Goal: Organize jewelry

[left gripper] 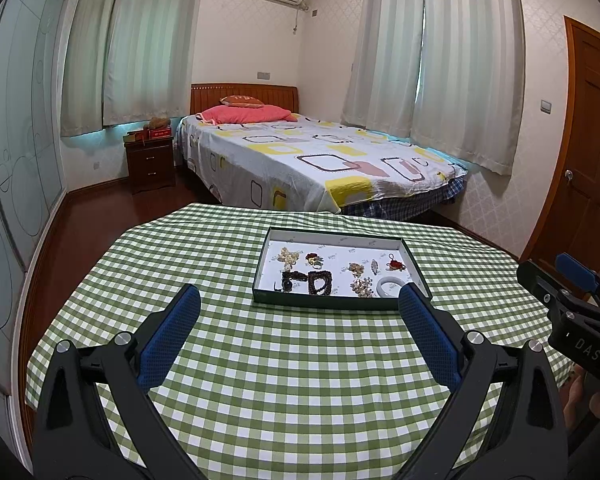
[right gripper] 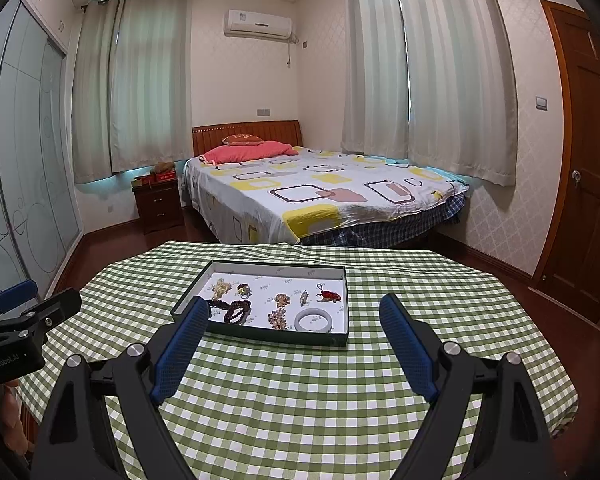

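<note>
Both grippers idle above the bench (left gripper: 260, 360), nothing carried. Left gripper (left gripper: 300, 312): jaws spread wide, empty. Right gripper (right gripper: 296, 320): jaws spread wide, empty.

Jewelry sits in a shallow dark-rimmed tray (left gripper: 332, 302) with a white printed lining, at 12 o'clock from the left gripper, a little toward 1; from the right gripper it lies at about 11. Tray rests flat on the green checked cloth, well apart from the bench edges.

Tray contents, left view:
- pale bead cluster (left gripper: 289, 257), far corner at 10 o'clock
- small red-and-gold piece with a ring (left gripper: 314, 260) just beside it
- dark bead bracelets (left gripper: 308, 281), two loops touching, near edge at 7 o'clock
- gold-toned clusters (left gripper: 356, 268) mid-tray, another (left gripper: 362, 286) nearer
- slim brooch-like piece (left gripper: 374, 266), type unclear
- red knotted charm (left gripper: 396, 265) at 2 o'clock
- white bangle (left gripper: 389, 286), near right corner at 4 o'clock

Judgement: step in hand is choosing a first piece and reaching in. Bangle looks easiest: rigid, apart from neighbours, nearest the right gripper. Come down over the rim, not across it; narrow the jaws before entering so pads don't sweep neighbours. Dark loops likely to drag together if one is lifted
</note>
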Tool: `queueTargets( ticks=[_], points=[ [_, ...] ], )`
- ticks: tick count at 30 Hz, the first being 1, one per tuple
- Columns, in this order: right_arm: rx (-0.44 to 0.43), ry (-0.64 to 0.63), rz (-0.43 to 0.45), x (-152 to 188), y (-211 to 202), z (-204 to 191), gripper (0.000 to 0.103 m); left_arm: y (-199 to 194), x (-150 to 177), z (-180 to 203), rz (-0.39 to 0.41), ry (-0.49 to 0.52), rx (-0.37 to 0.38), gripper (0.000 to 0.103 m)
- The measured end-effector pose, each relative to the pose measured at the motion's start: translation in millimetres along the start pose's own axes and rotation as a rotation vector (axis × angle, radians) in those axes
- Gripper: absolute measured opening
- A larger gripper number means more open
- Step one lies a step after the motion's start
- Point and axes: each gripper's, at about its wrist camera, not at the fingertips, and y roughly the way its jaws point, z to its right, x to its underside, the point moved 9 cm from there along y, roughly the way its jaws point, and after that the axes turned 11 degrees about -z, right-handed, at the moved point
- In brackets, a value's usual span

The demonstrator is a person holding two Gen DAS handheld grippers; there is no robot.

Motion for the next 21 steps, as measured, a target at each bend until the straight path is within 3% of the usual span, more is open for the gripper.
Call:
queueTargets(
  ticks=[21],
  points=[
    [0.001,0.001,0.002,0.0,-0.1,-0.2,0.085,-2.8,-0.6,-2.2,0.005,-0.006,-0.008,0.097]
  ],
)
